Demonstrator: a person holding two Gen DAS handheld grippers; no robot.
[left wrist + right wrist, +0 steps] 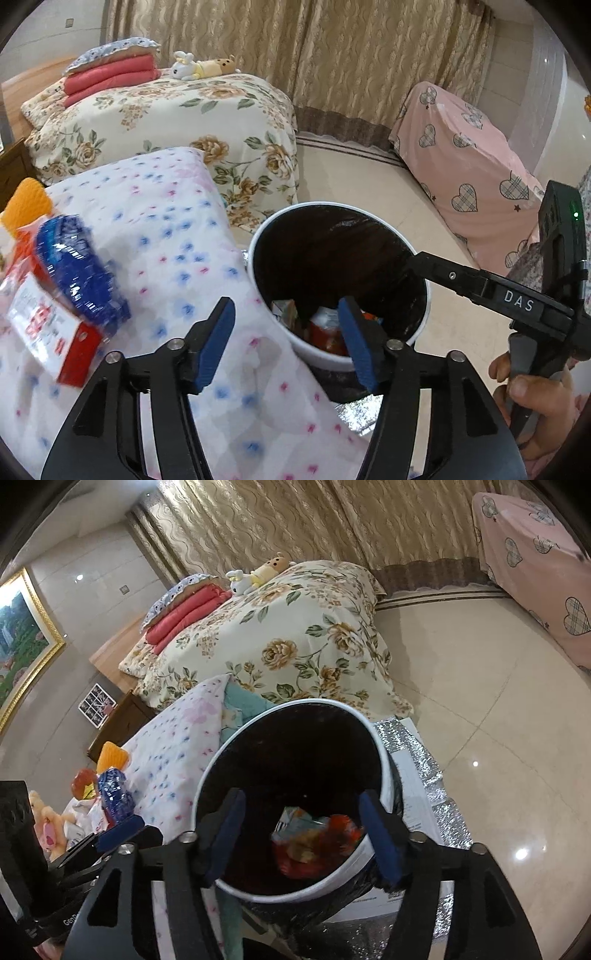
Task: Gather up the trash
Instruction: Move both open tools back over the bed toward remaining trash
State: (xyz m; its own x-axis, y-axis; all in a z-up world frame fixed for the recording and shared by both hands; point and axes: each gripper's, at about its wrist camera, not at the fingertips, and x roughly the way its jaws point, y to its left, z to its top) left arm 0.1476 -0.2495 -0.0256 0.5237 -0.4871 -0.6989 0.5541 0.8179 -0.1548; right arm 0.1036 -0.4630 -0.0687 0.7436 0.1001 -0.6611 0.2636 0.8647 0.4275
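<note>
Both grippers, left (286, 343) and right (301, 834), are hanging open and empty above the bin (380, 753), wrappers (314, 834) lying inside.

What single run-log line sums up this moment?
left gripper: open, empty | right gripper: open over bin | wrappers: in bin | blue packet: on quilt

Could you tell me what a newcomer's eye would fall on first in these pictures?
First, the white trash bin with its black liner, wrappers at its bottom, beneath the open right gripper. Next, the blue-and-red snack packets on the dotted quilt, left of the open left gripper.
</note>
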